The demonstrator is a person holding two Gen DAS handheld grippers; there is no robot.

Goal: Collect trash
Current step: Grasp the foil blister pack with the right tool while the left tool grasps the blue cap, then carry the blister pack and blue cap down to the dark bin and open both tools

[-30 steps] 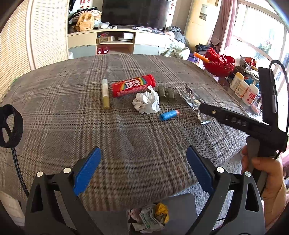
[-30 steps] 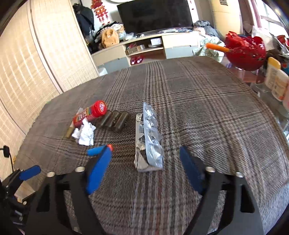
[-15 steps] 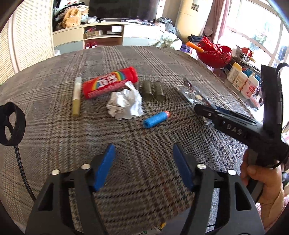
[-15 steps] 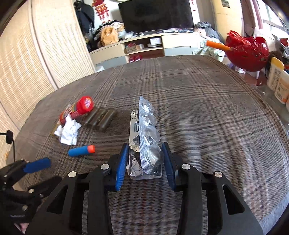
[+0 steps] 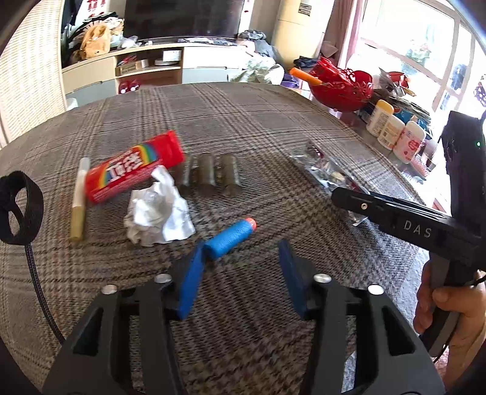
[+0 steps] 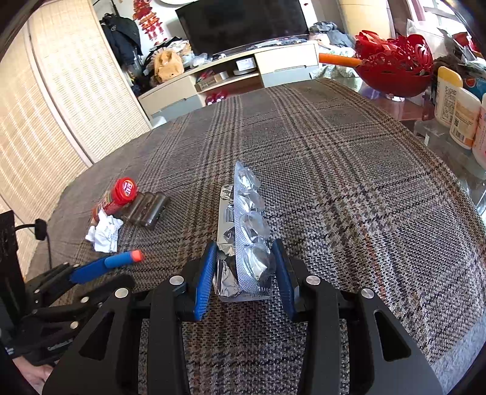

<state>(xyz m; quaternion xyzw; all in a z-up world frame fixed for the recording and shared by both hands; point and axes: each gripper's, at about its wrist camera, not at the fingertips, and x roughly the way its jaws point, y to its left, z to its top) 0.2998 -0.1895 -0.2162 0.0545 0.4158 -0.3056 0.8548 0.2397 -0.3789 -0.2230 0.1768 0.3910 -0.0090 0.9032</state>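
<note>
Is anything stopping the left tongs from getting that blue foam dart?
Probably not. The blue foam dart lies bare on the cloth just ahead of the left tongs, its near end beside one pad. The crumpled paper sits clear.

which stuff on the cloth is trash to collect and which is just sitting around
Trash, likely: blister pack, crumpled paper, foam dart, red tube.

Just around: red basket, bottles, TV.
</note>
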